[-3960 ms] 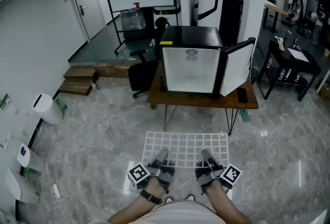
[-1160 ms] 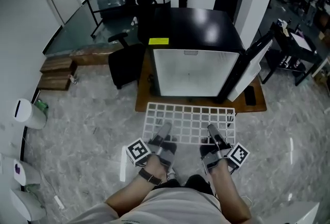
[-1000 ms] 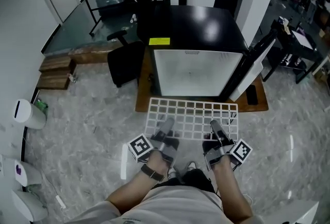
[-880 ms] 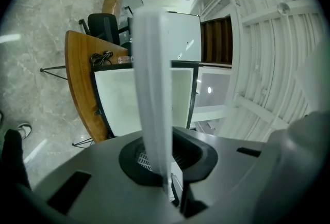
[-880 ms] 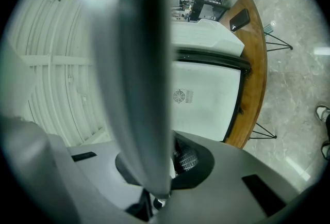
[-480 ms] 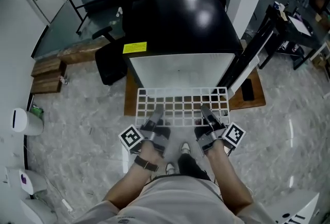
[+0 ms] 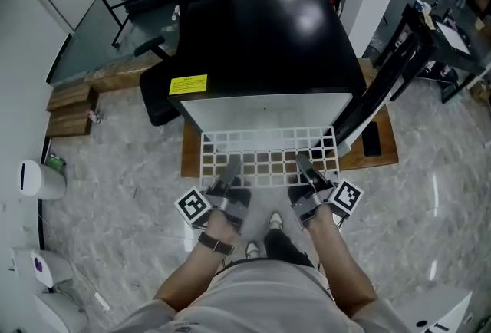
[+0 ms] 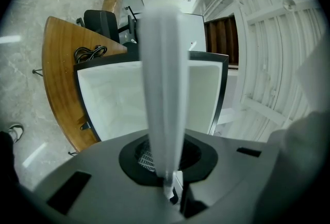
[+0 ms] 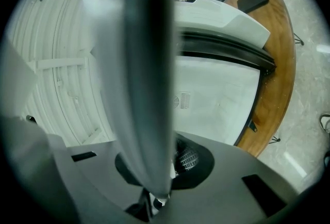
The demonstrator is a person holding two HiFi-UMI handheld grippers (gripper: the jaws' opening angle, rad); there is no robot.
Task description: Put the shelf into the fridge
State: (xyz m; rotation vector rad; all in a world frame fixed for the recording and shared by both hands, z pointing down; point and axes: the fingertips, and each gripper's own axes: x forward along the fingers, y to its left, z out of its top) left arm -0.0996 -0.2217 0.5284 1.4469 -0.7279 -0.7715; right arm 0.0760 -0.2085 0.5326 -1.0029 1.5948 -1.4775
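Unclear: whether the shelf [image 7: 268, 155] far edge is already inside the fridge [image 7: 265, 32]; gripper views blur it edge-on.
Shelf: white wire grid, level, at the fridge's open front, over the bench [image 7: 377, 159].
Left hand-held gripper [image 7: 229, 170]: clamped on the shelf's near edge.
Right hand-held gripper [image 7: 304, 165]: clamped likewise.

Shelf [image 7: 268, 159] now at the open fridge [image 7: 265, 40] front, earlier well short of it.
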